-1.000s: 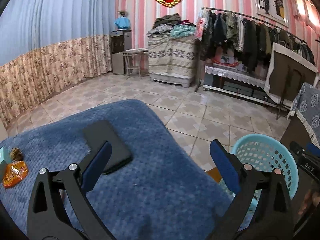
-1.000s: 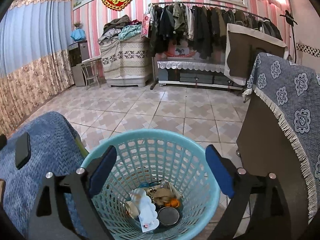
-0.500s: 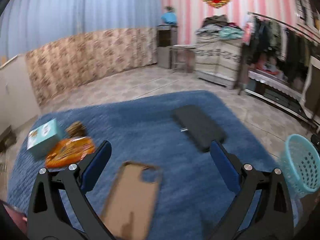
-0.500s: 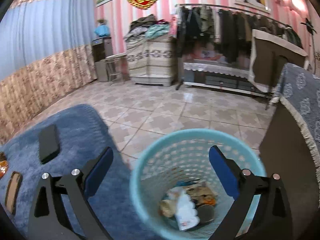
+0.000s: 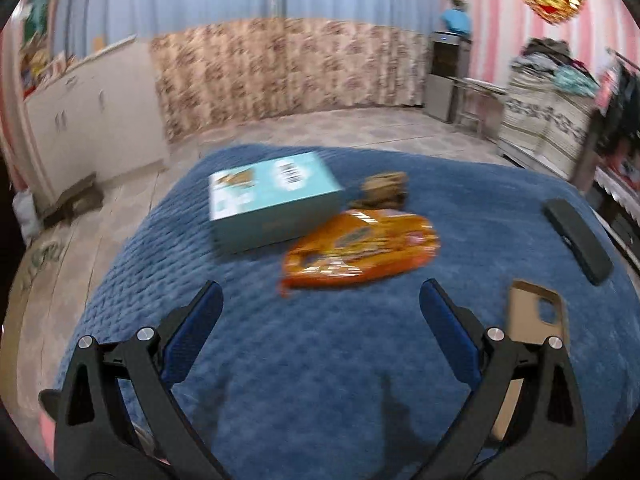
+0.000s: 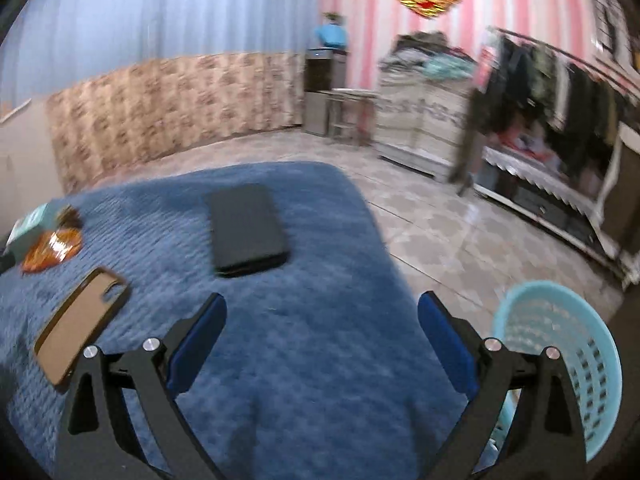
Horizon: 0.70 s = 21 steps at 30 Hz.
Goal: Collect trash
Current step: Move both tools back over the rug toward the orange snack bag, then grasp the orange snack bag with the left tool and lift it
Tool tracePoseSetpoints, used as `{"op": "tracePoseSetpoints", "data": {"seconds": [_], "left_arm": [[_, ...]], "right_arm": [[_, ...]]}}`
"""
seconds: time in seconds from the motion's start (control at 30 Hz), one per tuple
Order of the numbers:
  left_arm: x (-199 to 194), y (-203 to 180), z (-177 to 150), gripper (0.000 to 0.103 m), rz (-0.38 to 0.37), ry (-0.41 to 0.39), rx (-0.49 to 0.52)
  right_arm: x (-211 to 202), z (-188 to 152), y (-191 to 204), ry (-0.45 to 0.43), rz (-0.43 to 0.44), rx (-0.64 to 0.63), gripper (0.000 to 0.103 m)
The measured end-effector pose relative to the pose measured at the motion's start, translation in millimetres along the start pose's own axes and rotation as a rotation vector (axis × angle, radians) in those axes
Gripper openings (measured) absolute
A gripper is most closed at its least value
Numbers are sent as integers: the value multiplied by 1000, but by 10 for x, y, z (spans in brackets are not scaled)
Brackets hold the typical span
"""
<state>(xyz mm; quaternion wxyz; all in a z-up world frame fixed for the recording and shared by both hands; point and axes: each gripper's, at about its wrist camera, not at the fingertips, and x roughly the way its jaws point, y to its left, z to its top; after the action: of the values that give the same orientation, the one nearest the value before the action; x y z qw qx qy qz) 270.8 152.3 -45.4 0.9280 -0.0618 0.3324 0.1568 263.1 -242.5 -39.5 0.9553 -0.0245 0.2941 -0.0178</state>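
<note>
While both views are smearing with motion blur, the left gripper (image 5: 320,308) is hanging wide apart over the blue quilted cover (image 5: 320,380), gripping nothing. Its blue pads (image 5: 192,336) are framing bare quilt, and the orange snack wrapper (image 5: 360,254) is lying on the cover just beyond the gap between them. Behind the wrapper, touching or nearly touching its far left edge, a teal box (image 5: 272,200) is sitting flat. A small brown crumpled piece (image 5: 386,190) is resting just behind the wrapper, beside the box's right end; blur is hiding what it is. To the right of the wrapper a tan phone case (image 5: 536,316) is lying partly behind the gripper's right finger, and farther right of the wrapper a dark flat phone-like slab (image 5: 576,246) is lying near the cover's edge.

The right gripper (image 6: 322,320) is likewise standing wide and carrying nothing, above the same cover (image 6: 300,360). From this view the wrapper (image 6: 50,252) is showing far off at the left, with the box (image 6: 32,226) just behind it. The tan case (image 6: 80,322) is lying this side of the wrapper, the dark slab (image 6: 246,236) well to the wrapper's right, and the light-blue mesh basket (image 6: 580,360) is standing on the tiled floor (image 6: 440,232), well apart from the wrapper, past the cover's right edge.
</note>
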Motion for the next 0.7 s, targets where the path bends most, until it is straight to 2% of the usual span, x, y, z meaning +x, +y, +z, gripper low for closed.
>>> {"op": "tracePoseSetpoints", "data": {"seconds": [0.07, 0.2, 0.37, 0.5, 0.7], "left_arm": [[110, 102, 49, 95, 1, 15, -35], [282, 61, 95, 95, -11, 24, -63], [616, -124, 153, 90, -8, 63, -10], [875, -152, 139, 78, -18, 171, 9], [900, -98, 162, 59, -60, 151, -10]], "right_arm": [[84, 14, 148, 17, 31, -25, 94], [211, 97, 329, 40, 73, -44, 94], [294, 302, 533, 35, 112, -97, 94], [376, 457, 701, 30, 144, -129, 94], [478, 573, 1039, 35, 196, -157, 94]]}}
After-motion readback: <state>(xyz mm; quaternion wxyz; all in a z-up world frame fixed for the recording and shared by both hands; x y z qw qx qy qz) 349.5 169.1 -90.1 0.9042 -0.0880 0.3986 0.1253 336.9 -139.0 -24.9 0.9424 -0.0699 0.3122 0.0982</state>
